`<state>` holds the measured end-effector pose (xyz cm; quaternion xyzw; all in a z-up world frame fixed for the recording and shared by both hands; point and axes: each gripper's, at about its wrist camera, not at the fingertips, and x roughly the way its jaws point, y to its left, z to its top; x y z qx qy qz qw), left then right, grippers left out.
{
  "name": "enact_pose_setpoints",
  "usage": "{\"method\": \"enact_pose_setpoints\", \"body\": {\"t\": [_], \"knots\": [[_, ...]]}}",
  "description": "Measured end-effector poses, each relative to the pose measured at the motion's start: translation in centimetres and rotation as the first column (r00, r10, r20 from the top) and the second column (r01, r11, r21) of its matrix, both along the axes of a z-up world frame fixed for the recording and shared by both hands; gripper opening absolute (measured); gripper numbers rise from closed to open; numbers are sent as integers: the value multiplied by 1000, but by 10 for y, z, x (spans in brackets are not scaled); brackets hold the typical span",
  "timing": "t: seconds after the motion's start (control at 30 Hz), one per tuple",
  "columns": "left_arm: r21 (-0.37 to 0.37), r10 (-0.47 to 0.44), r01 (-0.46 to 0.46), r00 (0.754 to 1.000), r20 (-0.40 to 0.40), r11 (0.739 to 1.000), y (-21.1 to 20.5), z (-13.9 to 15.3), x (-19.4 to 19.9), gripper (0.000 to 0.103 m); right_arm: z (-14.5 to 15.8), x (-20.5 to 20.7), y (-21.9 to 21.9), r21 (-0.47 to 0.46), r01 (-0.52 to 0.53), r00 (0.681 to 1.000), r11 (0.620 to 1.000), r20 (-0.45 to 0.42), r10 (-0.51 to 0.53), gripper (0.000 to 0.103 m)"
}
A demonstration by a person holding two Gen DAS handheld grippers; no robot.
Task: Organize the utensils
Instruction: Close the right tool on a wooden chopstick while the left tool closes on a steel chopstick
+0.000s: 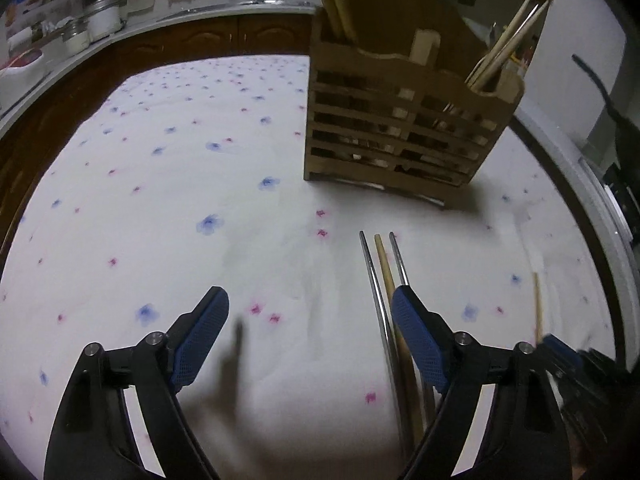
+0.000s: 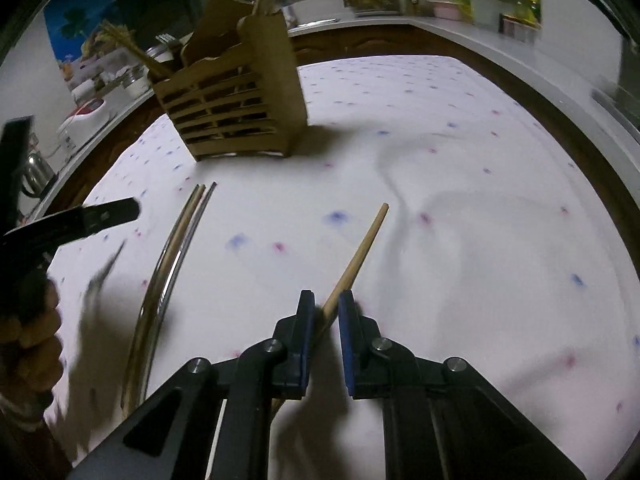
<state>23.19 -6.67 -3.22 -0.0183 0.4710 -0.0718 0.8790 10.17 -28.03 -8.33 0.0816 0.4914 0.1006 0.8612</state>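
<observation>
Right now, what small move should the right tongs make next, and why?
Probably lift. The right tongs look closed on a wooden chopstick whose far end rests on the cloth; the wooden holder stands beyond.

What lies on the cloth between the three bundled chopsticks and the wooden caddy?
Nothing: in the left wrist view the stretch from the chopsticks to the caddy is bare flowered cloth. The right wrist view shows the same.

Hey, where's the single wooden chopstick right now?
In the right wrist view the wooden chopstick sits between the right gripper pads on the floral cloth, right of the chopstick bundle.
</observation>
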Motion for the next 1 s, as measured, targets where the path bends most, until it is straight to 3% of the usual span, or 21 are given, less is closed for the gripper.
{"method": "enact_pose_setpoints", "body": {"t": [0.2,0.27,0.4,0.5,0.57,0.63,0.83,1.0], "knots": [[-47,-8,4,997,-75,999,-6,-17,18,61,3,-2,-3,23,19,1000,1000,3,-19,15],[-13,-4,3,998,-61,1000,-10,-17,18,55,4,0,0,30,13,1000,999,4,-13,16],[0,-29,30,998,-61,1000,-18,-16,17,54,3,4,4,35,0,1000,999,6,0,16],[85,-64,68,997,-48,994,-29,-18,14,51,2,8,5,37,3,1000,999,7,-3,17],[91,-106,109,994,-39,990,-30,-17,6,34,1,10,6,35,4,1000,999,7,-4,17],[97,-138,141,990,-36,985,-29,-16,-3,27,1,11,7,30,0,1000,1000,7,0,17],[54,-145,148,987,-66,987,-17,-15,-12,25,0,13,4,29,7,1000,1000,9,-8,16],[79,-125,129,991,-55,988,-29,-16,-1,22,-2,34,9,-15,25,1000,1000,11,-25,15]]}}
